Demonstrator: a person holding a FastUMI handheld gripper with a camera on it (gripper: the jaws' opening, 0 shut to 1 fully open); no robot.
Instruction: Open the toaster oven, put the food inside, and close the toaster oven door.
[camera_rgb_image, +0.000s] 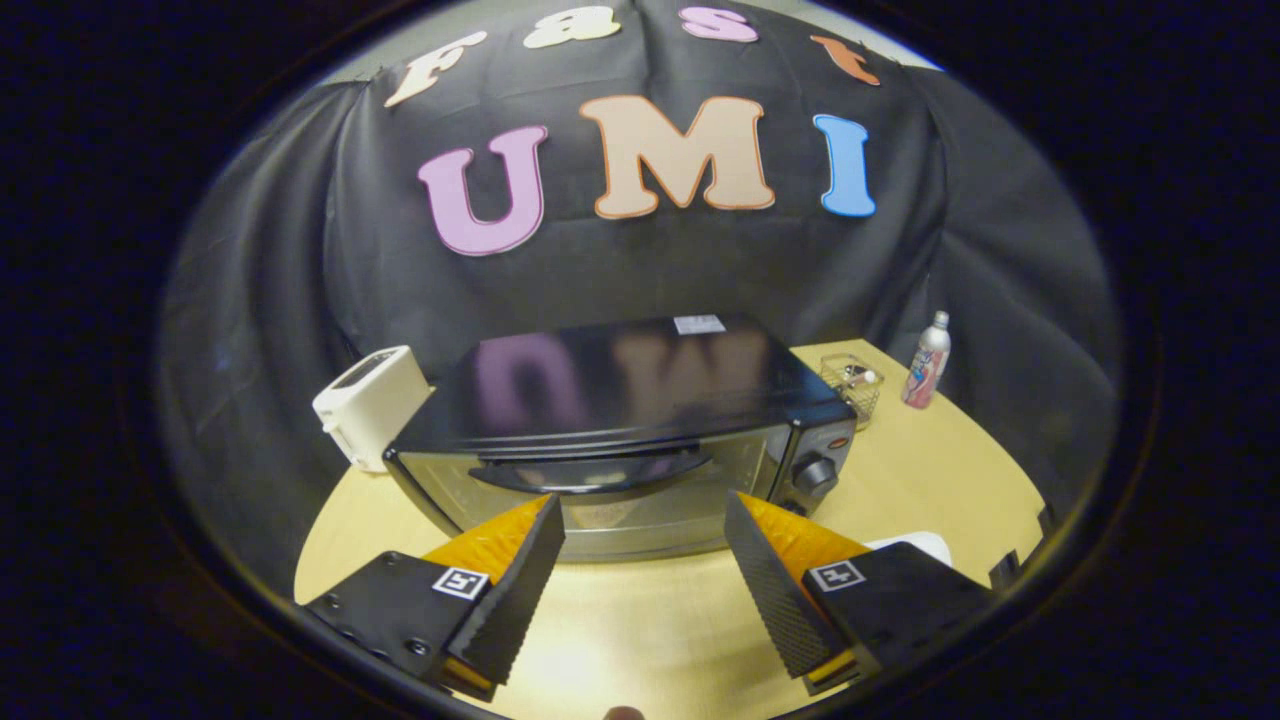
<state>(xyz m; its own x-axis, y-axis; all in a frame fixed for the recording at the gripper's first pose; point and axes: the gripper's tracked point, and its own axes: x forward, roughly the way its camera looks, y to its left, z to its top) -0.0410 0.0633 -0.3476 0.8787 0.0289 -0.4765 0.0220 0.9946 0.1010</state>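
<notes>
A black and silver toaster oven (620, 420) stands on the wooden table (930, 470), just ahead of my fingers. Its glass door is shut, with a dark curved handle (590, 472) along the top edge of the door and a round knob (815, 472) at the right side. My gripper (645, 515) is open, its two fingertips wide apart in front of the door, just below the handle. Nothing is between them. A white object (920, 545), partly hidden behind the right finger (770, 580), lies on the table to the right.
A white toaster (370, 405) sits left of the oven. Behind the oven's right side stand a small clear container (852, 385) and a silver bottle (927, 360). Bare tabletop lies between the fingers and the oven.
</notes>
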